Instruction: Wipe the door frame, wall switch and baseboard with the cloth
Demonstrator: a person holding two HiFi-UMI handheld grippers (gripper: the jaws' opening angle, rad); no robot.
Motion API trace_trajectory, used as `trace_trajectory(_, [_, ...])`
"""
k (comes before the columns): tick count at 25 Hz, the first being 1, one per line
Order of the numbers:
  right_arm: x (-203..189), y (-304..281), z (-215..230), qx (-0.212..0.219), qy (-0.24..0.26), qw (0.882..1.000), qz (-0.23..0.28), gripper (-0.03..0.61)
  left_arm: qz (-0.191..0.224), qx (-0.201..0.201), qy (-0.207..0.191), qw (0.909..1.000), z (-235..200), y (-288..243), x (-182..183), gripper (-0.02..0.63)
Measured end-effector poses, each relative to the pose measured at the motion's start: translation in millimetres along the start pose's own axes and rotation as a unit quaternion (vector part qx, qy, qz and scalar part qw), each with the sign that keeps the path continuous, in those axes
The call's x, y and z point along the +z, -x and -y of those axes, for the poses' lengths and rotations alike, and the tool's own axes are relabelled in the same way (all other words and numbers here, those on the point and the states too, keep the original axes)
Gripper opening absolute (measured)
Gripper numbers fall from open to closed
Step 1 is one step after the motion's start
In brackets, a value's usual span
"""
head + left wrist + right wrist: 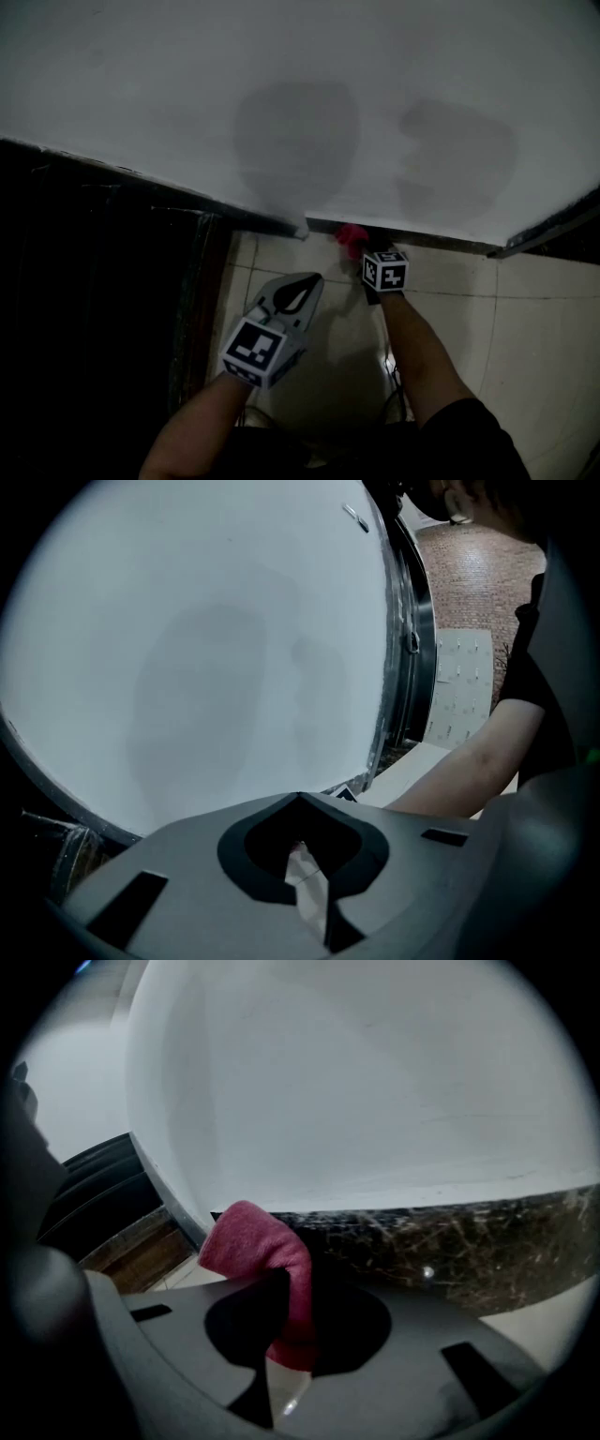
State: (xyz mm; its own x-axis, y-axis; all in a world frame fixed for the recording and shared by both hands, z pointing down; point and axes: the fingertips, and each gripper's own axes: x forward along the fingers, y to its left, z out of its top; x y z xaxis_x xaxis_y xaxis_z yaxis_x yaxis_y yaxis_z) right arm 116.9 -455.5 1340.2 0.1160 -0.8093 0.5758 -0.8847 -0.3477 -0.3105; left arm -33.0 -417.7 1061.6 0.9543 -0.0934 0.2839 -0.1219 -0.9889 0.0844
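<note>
A red cloth [352,234] is pressed against the dark marble baseboard [431,242] at the foot of the white wall [300,94]. My right gripper [361,251] is shut on it. In the right gripper view the cloth [258,1241] bulges up out of the right gripper [286,1297], touching the left end of the baseboard [450,1237]. My left gripper [309,281] hovers over the floor tiles to the left, short of the wall corner, shut with nothing in it. In its own view the left gripper [300,803] faces the wall. The dark door frame [202,272] stands at the left.
A dark doorway [94,281] fills the left side. Pale floor tiles [525,309] spread to the right. Another dark strip [553,230] meets the wall at far right. The right forearm [469,761] shows in the left gripper view, beside a dark frame edge [412,621].
</note>
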Motion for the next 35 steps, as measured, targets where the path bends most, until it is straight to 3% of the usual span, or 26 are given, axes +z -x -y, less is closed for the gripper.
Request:
trace_trajectory(7, [-5.5, 31.1, 49.9, -0.034, 0.007, 0.999, -0.005, 0.061, -0.005, -0.022, -0.015, 0.9996, 25.5, -19.0, 2.2, 0.003])
trace_trajectory(35, [-20.8, 112.9, 187.0, -0.114, 0.001, 0.993, -0.005, 0.061, 0.009, -0.061, -0.007, 0.9981, 91.9, -90.3, 12.9, 0.003])
